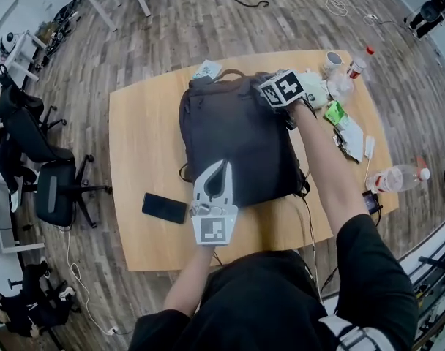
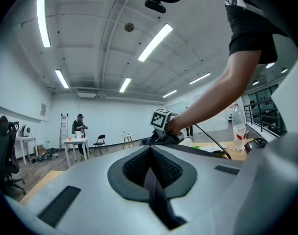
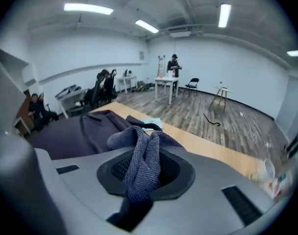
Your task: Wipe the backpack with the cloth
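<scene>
Right gripper (image 3: 145, 174) clenched on blue-grey knitted cloth (image 3: 139, 148), left gripper (image 1: 221, 172) pinched together (empty) over dark fabric backpack (image 1: 237, 141)

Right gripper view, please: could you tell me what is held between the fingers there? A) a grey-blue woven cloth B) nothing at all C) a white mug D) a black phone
A: the right gripper is closed on a bunched grey-blue woven cloth, which sticks out past its fingers, with the dark fabric backpack lying beyond on the table.
</scene>
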`<action>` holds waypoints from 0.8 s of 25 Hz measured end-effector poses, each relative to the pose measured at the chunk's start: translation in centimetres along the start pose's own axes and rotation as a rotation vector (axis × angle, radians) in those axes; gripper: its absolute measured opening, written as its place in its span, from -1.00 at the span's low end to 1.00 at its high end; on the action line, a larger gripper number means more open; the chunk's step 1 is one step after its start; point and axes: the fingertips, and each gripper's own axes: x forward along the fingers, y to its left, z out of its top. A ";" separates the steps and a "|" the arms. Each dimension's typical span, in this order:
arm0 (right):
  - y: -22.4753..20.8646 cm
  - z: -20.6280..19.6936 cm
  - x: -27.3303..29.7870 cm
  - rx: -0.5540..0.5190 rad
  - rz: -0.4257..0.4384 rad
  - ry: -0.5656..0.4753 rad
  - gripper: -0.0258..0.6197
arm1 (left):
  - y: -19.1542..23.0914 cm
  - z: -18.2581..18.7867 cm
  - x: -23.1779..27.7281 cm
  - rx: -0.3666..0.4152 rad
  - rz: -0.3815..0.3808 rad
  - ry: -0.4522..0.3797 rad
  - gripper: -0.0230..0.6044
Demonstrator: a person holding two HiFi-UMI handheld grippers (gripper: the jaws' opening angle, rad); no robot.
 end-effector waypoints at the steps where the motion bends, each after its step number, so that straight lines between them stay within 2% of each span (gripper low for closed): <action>1: 0.5 0.1 1.1 -0.075 0.024 0.061 -0.73 | 0.0 0.0 0.0 0.002 -0.005 0.003 -0.87; 3: 2.6 0.3 3.2 -0.267 0.101 0.186 -0.73 | -0.1 -0.2 -0.1 0.005 -0.006 0.021 -0.87; 5: 5.4 0.9 4.7 -0.378 0.206 0.247 -0.73 | -0.1 -0.5 0.0 0.011 -0.001 0.039 -0.87; 8: 9.0 1.9 5.0 -0.356 0.347 0.252 -0.74 | 0.2 -0.6 0.1 -0.024 0.009 0.047 -0.87; 10: 9.8 2.0 4.0 -0.344 0.372 0.234 -0.74 | 0.6 -0.7 0.1 -0.094 0.016 0.050 -0.87; 13: 11.6 2.0 -0.1 -0.275 0.446 0.146 -0.74 | 0.6 -0.9 -0.1 -0.119 0.010 0.059 -0.87; 15: 13.5 0.6 -3.5 -0.334 0.437 0.089 -0.74 | 0.7 -0.9 -0.3 -0.133 0.009 0.060 -0.87; 17: 15.3 -1.0 -6.8 -0.403 0.352 0.029 -0.74 | 1.2 -1.1 -0.5 -0.155 0.011 0.060 -0.87; 20: 18.1 -4.5 -11.3 -0.349 0.247 -0.084 -0.74 | 1.7 -1.2 -0.5 -0.151 0.015 0.057 -0.87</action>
